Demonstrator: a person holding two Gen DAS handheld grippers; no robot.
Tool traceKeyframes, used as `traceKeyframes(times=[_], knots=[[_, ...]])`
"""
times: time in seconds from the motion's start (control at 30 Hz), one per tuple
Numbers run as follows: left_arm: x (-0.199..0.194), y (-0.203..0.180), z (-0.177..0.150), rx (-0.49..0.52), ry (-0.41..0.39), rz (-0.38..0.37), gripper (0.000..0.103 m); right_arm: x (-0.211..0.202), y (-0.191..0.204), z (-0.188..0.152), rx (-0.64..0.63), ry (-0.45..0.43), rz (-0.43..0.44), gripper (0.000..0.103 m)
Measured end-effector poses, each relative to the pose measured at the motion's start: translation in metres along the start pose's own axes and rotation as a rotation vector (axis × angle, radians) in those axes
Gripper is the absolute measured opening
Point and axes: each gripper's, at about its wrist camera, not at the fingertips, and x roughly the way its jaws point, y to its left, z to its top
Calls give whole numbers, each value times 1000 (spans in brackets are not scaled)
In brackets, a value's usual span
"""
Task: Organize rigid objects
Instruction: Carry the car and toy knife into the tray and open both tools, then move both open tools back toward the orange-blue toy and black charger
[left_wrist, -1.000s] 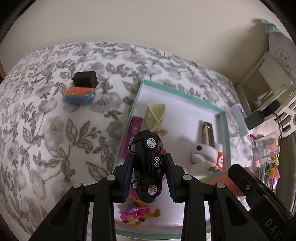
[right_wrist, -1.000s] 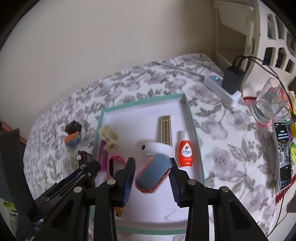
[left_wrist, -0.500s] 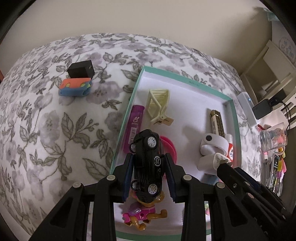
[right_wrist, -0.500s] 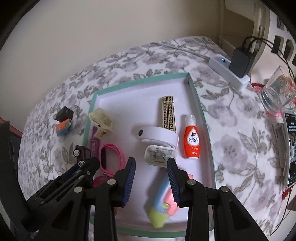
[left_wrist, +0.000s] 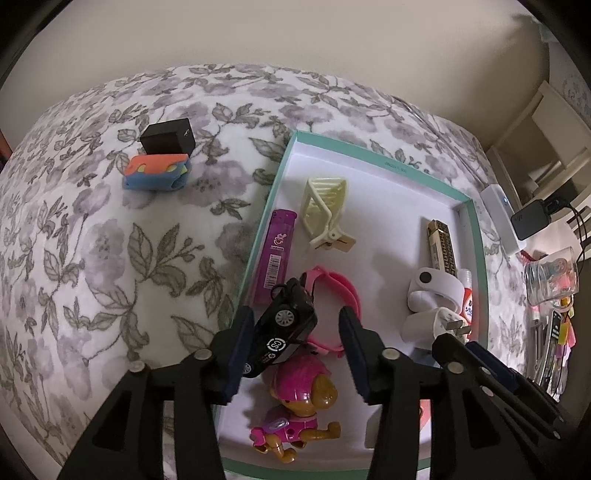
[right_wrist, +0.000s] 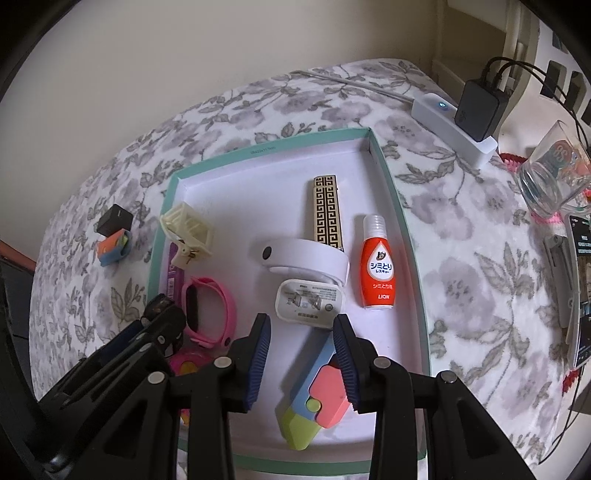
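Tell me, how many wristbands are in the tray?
2. The pink wristband lies by the tray's left side; the white wristband lies in the middle. More may be hidden.

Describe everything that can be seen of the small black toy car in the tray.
The black toy car looks like glossy plastic, with silver wheels and a round white emblem on its side. It lies tilted between the jaws of the left gripper, which have just been opening; only the left-hand pad seems near it. It rests over the pink band, above the pink dog figure, inside the teal-rimmed tray.
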Motion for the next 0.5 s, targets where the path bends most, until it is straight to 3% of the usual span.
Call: traceKeyframes(times=[0.13,0.27,0.33,0.37,0.5], knots=[[-7,2,2,-11,-23,4,54,-2,0,0,-2,-9,-1,39],[-16,9,4,-30,-61,58,56,-4,2,1,-10,-24,-19,39],[-20,15,5,-52,-78,100,65,-4,4,1,-15,-25,-29,40],[-21,19,6,-69,-84,121,75,-3,5,1,-19,-24,-35,41],[-21,34,7,-123,-85,188,78,-1,9,1,-28,-25,-33,49]])
